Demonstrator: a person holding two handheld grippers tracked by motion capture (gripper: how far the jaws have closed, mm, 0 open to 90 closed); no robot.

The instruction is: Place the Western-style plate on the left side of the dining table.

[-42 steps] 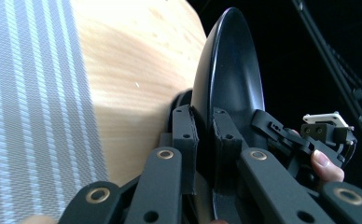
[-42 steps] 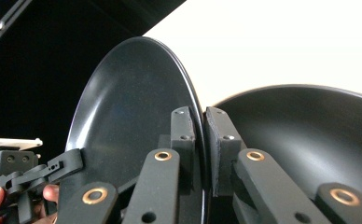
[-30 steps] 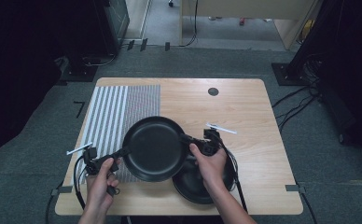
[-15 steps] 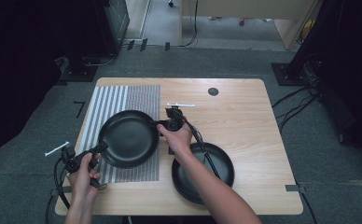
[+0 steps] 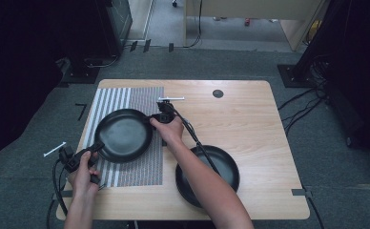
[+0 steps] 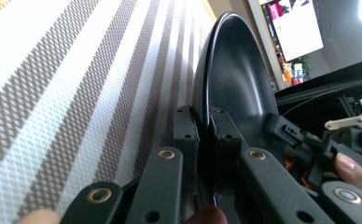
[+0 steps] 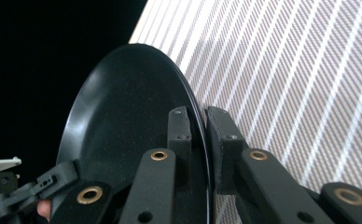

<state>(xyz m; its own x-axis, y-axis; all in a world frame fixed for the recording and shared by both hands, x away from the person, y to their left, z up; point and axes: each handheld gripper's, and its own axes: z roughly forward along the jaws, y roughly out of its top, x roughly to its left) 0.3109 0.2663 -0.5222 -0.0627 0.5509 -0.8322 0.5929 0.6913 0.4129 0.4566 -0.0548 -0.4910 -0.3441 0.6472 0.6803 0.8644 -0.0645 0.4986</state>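
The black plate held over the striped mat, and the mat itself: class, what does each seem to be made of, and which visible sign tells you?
Black plate: probably glazed ceramic or melamine; it looks rigid, thin-rimmed and smooth, with soft sheen and fine speckles in the right gripper view.
Striped mat: apparently woven fabric or vinyl mesh; a regular weave texture shows in its grey and white stripes, matte.

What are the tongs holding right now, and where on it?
Both tongs grip the black pan over the striped mat by its rim: left tongs at the near-left edge, right tongs at the far-right edge.
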